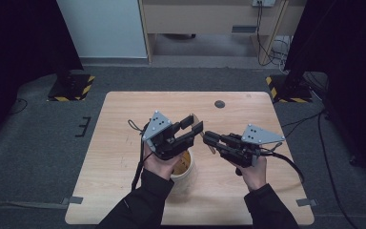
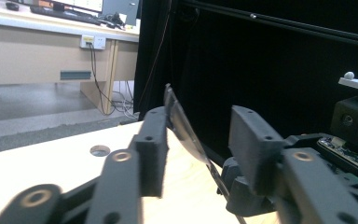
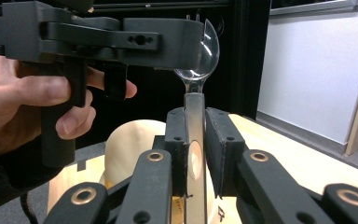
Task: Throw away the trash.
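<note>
The right gripper [image 3: 196, 140] has its jaws clamped tight on the handle of a clear plastic spoon [image 3: 196, 70], whose long axis runs straight out from those jaws toward the left gripper [image 1: 190, 125]. In the left gripper view the spoon's bowl end stands between that gripper's two pads, just beside the left one; the jaws are part open and I cannot tell whether they press on it. Both are held above the middle of the light wooden desk [image 1: 124, 119], over a pale yellow round tub [image 1: 187, 167] near the desk's front edge.
</note>
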